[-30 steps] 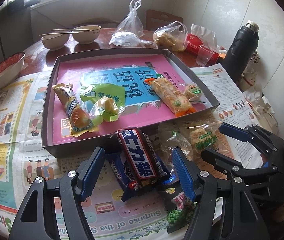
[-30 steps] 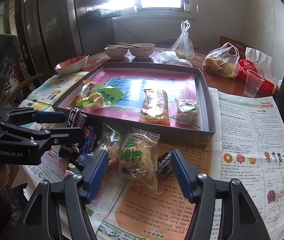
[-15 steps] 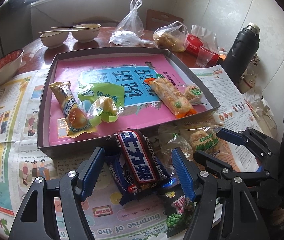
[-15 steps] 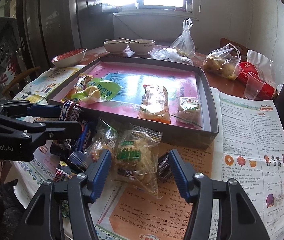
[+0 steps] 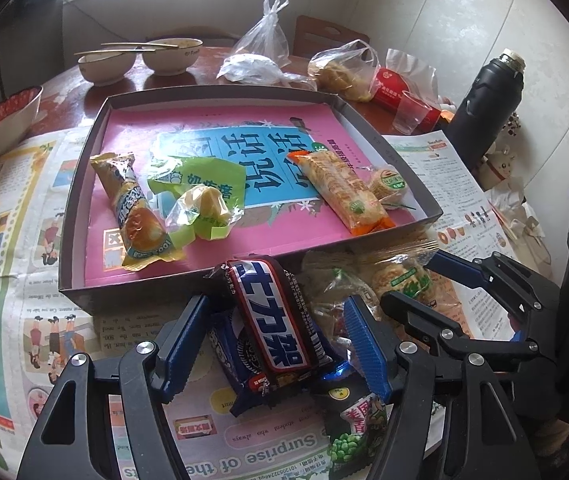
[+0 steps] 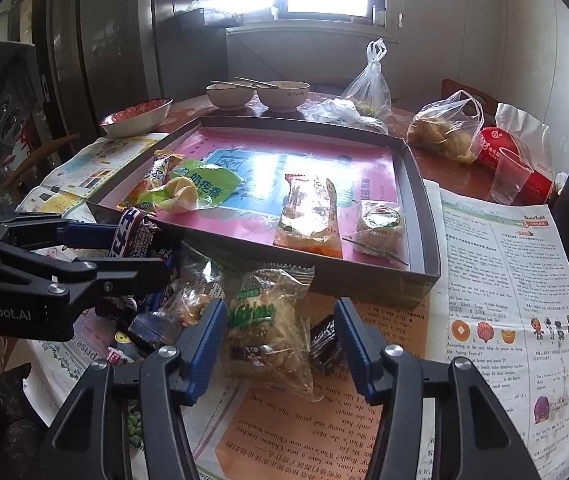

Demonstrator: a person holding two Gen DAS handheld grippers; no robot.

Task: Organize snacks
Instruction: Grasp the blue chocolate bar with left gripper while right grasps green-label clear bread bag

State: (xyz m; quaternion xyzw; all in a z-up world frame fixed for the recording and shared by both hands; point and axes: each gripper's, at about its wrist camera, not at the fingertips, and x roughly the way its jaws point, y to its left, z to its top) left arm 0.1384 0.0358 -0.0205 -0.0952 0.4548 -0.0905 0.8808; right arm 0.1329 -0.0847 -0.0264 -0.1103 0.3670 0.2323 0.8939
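A pile of snacks lies on newspaper in front of a shallow grey tray lined in pink. My left gripper is open, its fingers either side of a dark chocolate bar with red and white lettering on top of the pile. My right gripper is open around a clear bag with a green label. That bag also shows in the left wrist view. The tray holds several packets, among them a green bag and an orange one.
Bowls, plastic bags, a clear cup and a black flask stand behind the tray. A green pea packet lies at the table's near edge. Newspaper covers the table on the right.
Both grippers have moved forward and down onto the pile. The left now straddles the chocolate bar more closely, and the right has narrowed around the green-label bag.
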